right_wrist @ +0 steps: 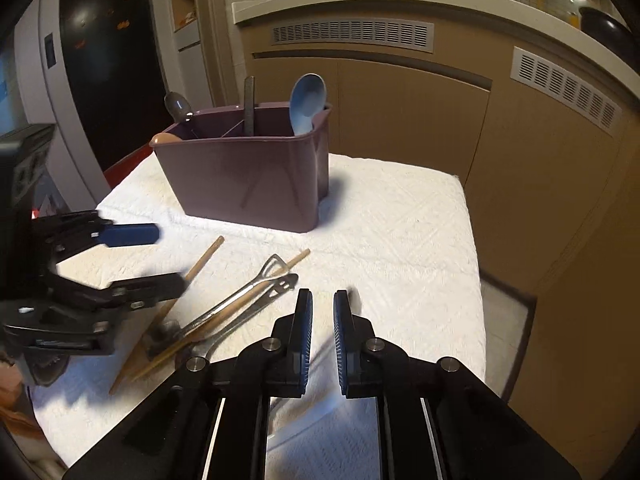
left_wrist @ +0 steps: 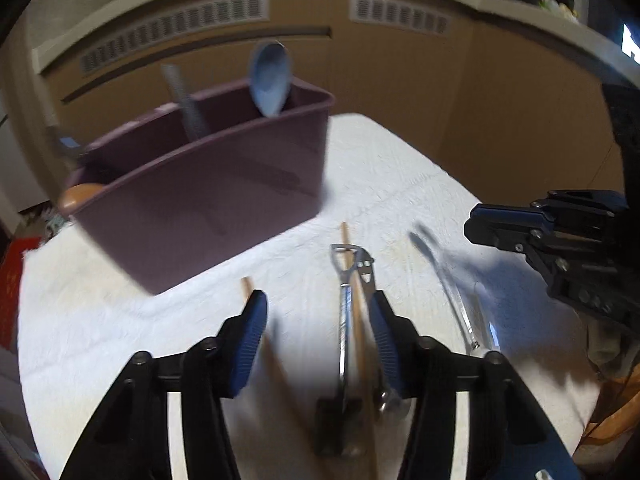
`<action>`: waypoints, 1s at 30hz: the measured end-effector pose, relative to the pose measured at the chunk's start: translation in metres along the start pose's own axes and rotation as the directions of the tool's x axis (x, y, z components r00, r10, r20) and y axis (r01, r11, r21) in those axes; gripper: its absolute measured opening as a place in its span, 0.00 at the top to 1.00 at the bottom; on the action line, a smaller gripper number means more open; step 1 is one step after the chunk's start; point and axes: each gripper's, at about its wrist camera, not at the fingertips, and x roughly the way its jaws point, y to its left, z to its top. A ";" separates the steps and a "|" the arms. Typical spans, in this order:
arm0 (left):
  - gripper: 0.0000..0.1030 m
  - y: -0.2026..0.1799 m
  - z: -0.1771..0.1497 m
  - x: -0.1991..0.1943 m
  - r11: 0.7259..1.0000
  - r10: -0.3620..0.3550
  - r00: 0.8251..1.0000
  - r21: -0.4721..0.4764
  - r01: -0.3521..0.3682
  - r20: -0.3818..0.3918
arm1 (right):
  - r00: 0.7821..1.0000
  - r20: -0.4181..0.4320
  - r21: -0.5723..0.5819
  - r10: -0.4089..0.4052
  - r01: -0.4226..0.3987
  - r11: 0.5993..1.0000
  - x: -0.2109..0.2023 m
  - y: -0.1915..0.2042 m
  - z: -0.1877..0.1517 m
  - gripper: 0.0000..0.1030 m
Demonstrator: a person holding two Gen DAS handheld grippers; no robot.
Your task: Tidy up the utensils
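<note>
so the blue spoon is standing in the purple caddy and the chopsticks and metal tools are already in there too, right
Not quite. The blue spoon does stand in the purple caddy, but the chopsticks and metal tools still lie loose on the white cloth in front of it, as the right wrist view shows.

White-clothed table [right_wrist: 400,216], purple caddy [right_wrist: 244,184], chopsticks [right_wrist: 204,260], metal utensils [right_wrist: 256,292]

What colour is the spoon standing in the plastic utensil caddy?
Light blue spoon, clearest in the right wrist view.
</note>
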 end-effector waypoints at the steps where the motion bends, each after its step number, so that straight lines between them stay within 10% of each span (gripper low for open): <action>1: 0.55 -0.003 0.007 0.011 1.000 -0.012 1.000 0.014 0.013 -0.028 | 1.000 -0.001 0.007 0.005 -0.005 1.000 -0.003 -0.006 -0.001 0.89; 14: 0.60 -0.025 0.041 0.068 0.997 0.014 0.991 0.071 -0.004 -0.135 | 0.998 -0.053 0.108 0.028 -0.023 0.994 0.016 -0.036 -0.027 0.88; 17: 0.74 -0.023 0.042 0.067 0.999 -0.001 0.992 0.048 0.007 -0.127 | 0.998 -0.062 0.112 0.023 -0.016 0.994 0.019 -0.036 -0.029 0.87; 30: 0.80 0.009 0.010 -0.038 0.992 0.079 0.989 -0.110 -0.066 0.123 | 0.996 -0.085 0.080 0.005 0.002 0.997 0.024 -0.017 -0.023 0.58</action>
